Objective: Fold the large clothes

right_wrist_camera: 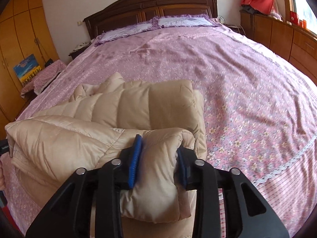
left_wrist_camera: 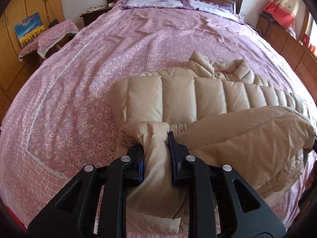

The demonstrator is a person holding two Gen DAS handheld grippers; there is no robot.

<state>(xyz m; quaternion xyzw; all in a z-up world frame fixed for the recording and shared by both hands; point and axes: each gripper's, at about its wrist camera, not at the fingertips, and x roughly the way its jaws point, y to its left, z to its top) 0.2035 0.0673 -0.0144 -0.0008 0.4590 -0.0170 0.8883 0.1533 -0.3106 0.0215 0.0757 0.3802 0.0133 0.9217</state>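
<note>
On the near half of the bed, a beige quilted down jacket (left_wrist_camera: pixel 178 97) lies partly folded across the pink floral bedspread (left_wrist_camera: pixel 83 91). Left gripper (left_wrist_camera: pixel 155 144) has its jaws clamped on a bunched near-left edge of the jacket, fabric squeezed between blue-padded fingers (left_wrist_camera: pixel 141 166). Right gripper (right_wrist_camera: pixel 159 148) likewise pinches a thick padded roll at the near-right edge, jaws part-closed around it. Lavender pillows (right_wrist_camera: pixel 178 21) sit far, against the dark wooden headboard (right_wrist_camera: pixel 150 6). Orange wardrobe (left_wrist_camera: pixel 21 6) stands far left.
</note>
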